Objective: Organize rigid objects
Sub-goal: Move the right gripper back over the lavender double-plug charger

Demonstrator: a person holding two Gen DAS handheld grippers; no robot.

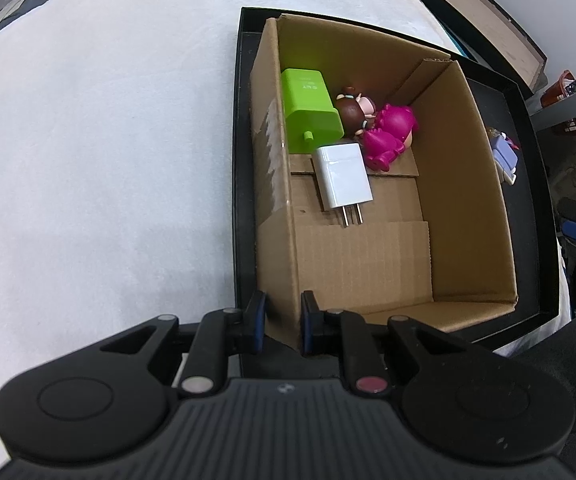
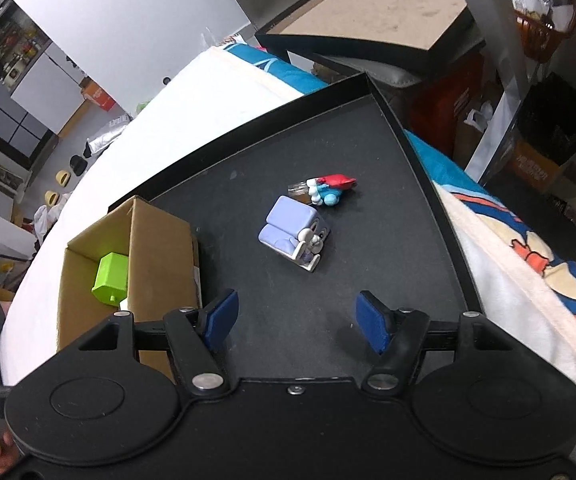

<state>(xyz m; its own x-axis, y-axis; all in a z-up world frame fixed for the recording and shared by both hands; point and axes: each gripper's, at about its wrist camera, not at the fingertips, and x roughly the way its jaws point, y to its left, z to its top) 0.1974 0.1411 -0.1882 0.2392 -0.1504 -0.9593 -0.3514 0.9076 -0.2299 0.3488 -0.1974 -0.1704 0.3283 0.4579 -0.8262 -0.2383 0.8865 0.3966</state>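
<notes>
A cardboard box [image 1: 467, 200] stands in a black tray [image 1: 244, 160]. In it lie a green charger [image 1: 309, 114], a white plug adapter [image 1: 341, 176], a brown-haired figurine [image 1: 353, 108] and a magenta figurine [image 1: 389, 134]. My left gripper [image 1: 282, 320] is shut on the box's near left wall. My right gripper [image 2: 295, 322] is open and empty above the tray floor [image 2: 327, 140], short of a lilac sofa figurine [image 2: 295, 232] and a red-and-blue figurine [image 2: 327, 188]. The box [image 2: 160, 256] and green charger [image 2: 110, 278] show at left.
The tray sits on a white cloth-covered surface [image 1: 88, 160]. A second black tray [image 2: 367, 20] lies beyond, a patterned blanket [image 2: 527, 260] at right. Shoes and clutter lie on the floor far left [image 2: 64, 178].
</notes>
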